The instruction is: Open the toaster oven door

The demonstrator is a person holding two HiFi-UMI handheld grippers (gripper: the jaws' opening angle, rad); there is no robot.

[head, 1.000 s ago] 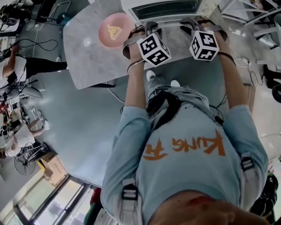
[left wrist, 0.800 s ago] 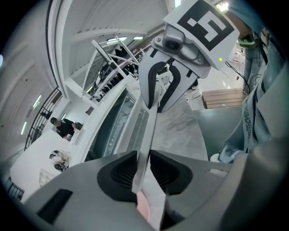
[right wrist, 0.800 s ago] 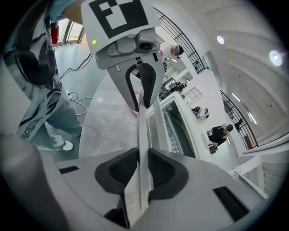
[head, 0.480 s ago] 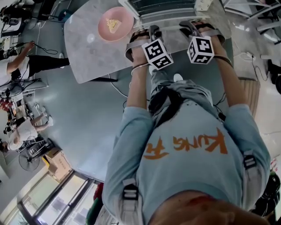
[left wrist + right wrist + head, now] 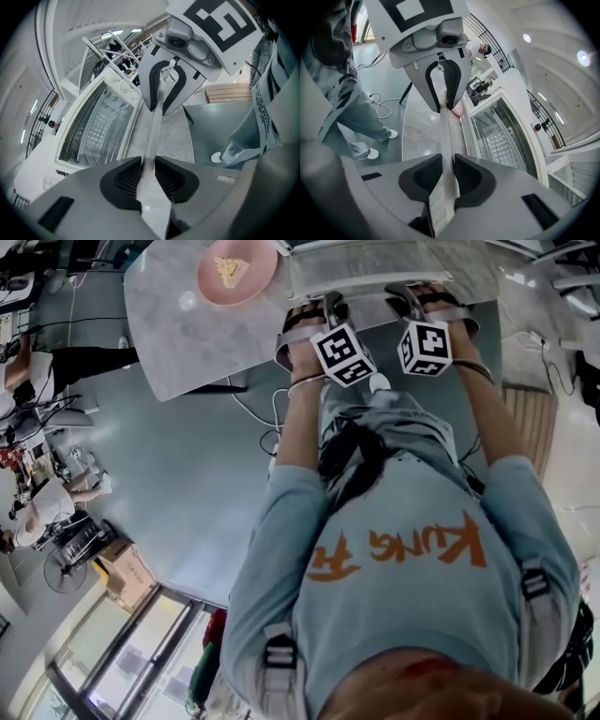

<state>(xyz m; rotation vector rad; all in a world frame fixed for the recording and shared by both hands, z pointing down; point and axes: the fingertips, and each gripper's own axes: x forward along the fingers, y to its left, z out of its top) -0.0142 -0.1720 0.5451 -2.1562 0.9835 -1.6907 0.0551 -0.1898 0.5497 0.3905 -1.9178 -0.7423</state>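
The toaster oven's white door handle [image 5: 153, 133] [image 5: 445, 136] runs as a straight bar between my two grippers. My left gripper [image 5: 147, 171] [image 5: 328, 304] is shut on one end of it. The right gripper [image 5: 447, 176] [image 5: 405, 294] is shut on the other end, and each gripper shows in the other's view. The glass door [image 5: 96, 124] [image 5: 501, 136] [image 5: 366, 263], with racks showing through it, lies beside the handle. In the head view it seems swung down over the marble table [image 5: 187, 343].
A pink plate [image 5: 234, 273] with a piece of food sits on the table left of the oven. Cables [image 5: 258, 423] trail on the floor under the table's front edge. People stand at the far left, and wooden boards [image 5: 534, 427] lie at the right.
Both grippers have drawn back toward the person with the handle between them. The oven's front with its rack has left the top of the head view; the glass door now shows there.
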